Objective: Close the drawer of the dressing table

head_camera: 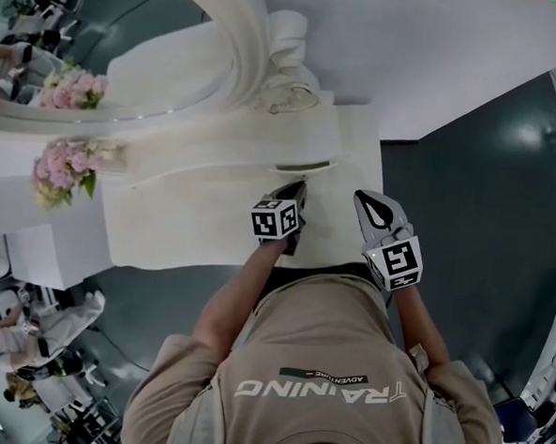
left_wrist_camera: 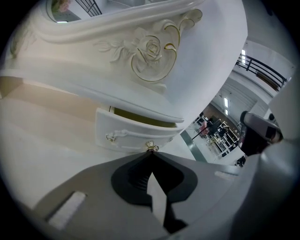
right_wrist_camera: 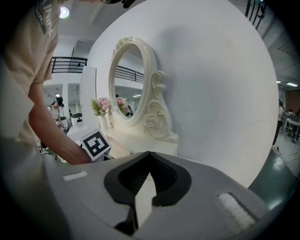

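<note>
Left claw (left_wrist_camera: 151,155) sits closed, tips at the knob (left_wrist_camera: 151,146) of the ajar drawer (left_wrist_camera: 131,135) at 12 o'clock; right claw (right_wrist_camera: 149,154) closed, empty.

"TRAINING" in large white letters on the person's beige shirt (head_camera: 328,327), small "ADVENTURE" label (head_camera: 324,375) beside it

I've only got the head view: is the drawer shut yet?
Observer: No; the left gripper view shows the drawer ajar, a gap above its front.
Operator: Where are the left jaws?
Observer: The left gripper is shut, tips just below the gold knob.
Operator: And the right?
Observer: The right gripper is shut on nothing, aimed at the mirror.
</note>
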The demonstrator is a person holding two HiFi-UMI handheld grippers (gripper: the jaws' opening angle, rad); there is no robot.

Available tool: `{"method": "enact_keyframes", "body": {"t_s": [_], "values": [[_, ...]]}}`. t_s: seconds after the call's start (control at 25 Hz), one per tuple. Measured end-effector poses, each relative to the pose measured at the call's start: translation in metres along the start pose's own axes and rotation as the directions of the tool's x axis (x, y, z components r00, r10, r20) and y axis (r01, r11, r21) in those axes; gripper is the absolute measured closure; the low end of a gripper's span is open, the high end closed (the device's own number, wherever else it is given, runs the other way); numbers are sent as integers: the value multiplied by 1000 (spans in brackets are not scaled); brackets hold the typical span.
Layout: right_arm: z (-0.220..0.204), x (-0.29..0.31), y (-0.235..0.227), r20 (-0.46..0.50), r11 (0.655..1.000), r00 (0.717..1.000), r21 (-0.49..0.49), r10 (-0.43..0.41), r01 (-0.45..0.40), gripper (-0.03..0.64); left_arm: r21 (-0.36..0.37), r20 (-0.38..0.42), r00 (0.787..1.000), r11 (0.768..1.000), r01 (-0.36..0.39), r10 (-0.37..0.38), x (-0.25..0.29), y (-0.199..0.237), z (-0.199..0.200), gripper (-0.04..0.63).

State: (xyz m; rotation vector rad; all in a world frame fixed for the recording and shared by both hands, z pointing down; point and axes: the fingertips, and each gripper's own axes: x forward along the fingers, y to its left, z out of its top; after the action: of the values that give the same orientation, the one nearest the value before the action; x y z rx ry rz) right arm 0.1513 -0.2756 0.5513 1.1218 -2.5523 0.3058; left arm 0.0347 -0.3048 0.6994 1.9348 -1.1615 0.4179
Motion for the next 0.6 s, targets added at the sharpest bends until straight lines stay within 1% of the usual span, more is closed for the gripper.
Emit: {"method": "enact_keyframes", "body": {"t_s": [0.12, 0.28, 0.4, 0.6], "values": [[-2, 2, -1, -2, 1000, 1000, -1, 1, -1, 615, -35, 13, 1000, 999, 0, 1, 3, 7, 7, 578], [-1, 1, -3, -3, 1000, 1000, 1, -1, 1, 615, -18, 19, 1000, 1000, -4, 4, 6, 8, 16, 578], [-3, 1, -6, -8, 1000, 1000, 2, -4, 4, 614, -25, 35, 999, 1000, -14, 14, 9, 11, 23, 578], [-2, 0, -12, -15, 1000, 1000, 2, -11, 11, 615, -14, 33, 999, 1000, -11, 12, 13, 12, 30, 578]]}}
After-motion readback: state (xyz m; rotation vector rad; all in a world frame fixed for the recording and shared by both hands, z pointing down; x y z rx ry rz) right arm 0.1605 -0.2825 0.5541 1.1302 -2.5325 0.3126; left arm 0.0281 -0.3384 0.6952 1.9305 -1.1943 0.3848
